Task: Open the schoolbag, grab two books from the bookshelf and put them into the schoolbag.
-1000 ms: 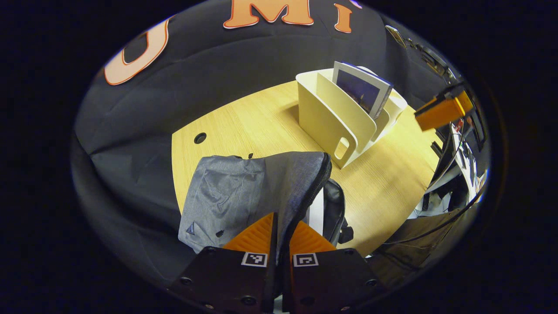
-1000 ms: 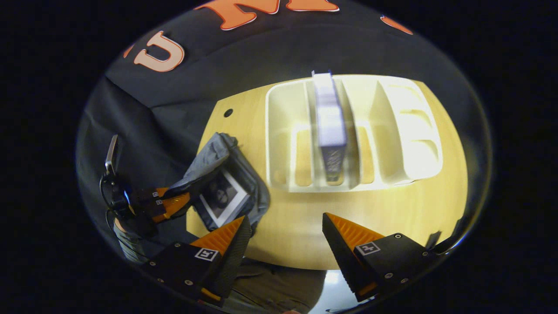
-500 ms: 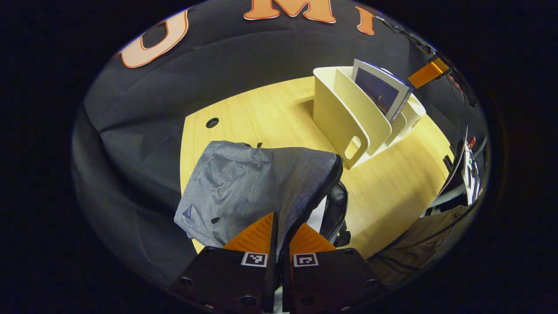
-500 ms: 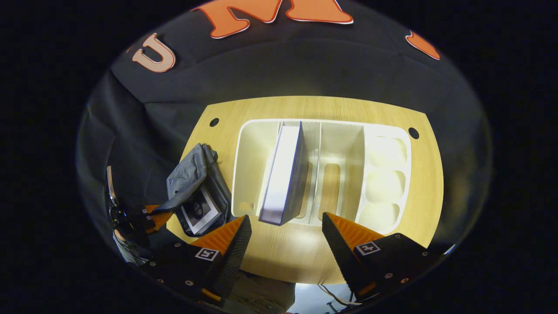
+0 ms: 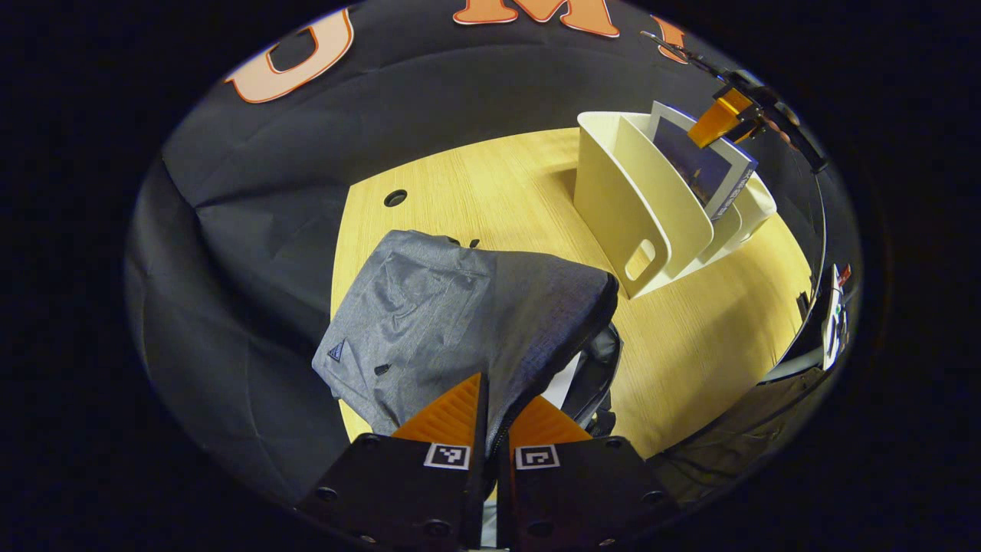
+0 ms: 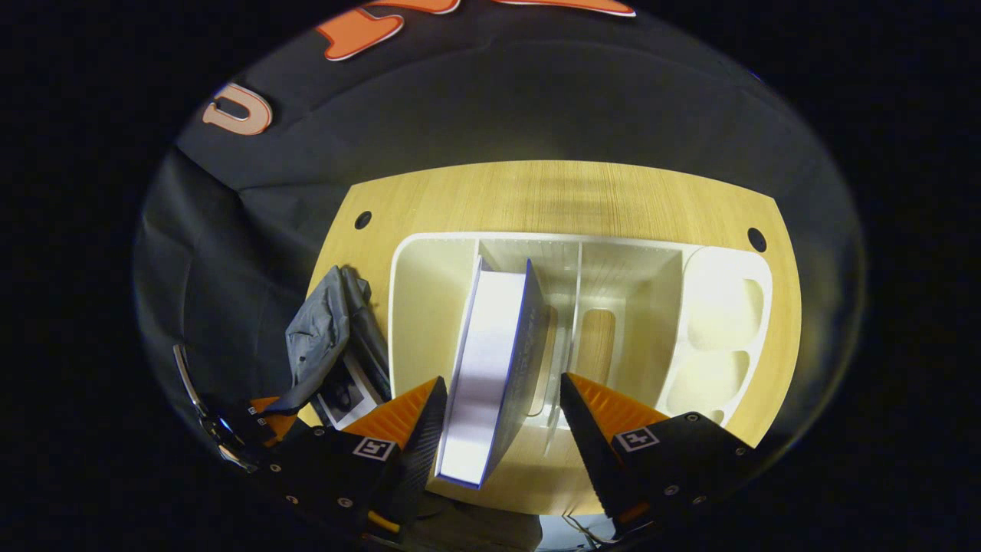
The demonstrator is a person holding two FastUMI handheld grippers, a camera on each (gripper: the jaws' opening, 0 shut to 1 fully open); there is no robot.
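Progress: we judge the task a little past halfway. The schoolbag (image 5: 452, 322) lies open on the table (image 5: 490, 192), and 1 book (image 6: 349, 391) already sits inside it, its pale cover showing in the right gripper view.
Left to do: the 2nd book (image 6: 494, 368) has to be gripped, lifted out of the bookshelf (image 6: 429, 253) and put into the bag.
Left gripper: our left gripper (image 5: 490, 406) is clenched on the grey flap of the schoolbag, both fingers pressing the fabric at the zip edge and holding the mouth open.
Right gripper: our right gripper (image 6: 498, 414) is spread wide, 1 finger on each side of the 2nd book's near end. We cannot see either finger pressing on the book, so we take it as not yet gripped.
2nd book: it stands on edge in the 2nd slot from the left of the bookshelf, leaning a little, just beside the schoolbag's side of the table.
Change from 1 second ago: the right gripper has come down and forward, so the book now sits between its fingers instead of well ahead of them. The left gripper keeps its hold on the flap, which sags a little further over the opening.
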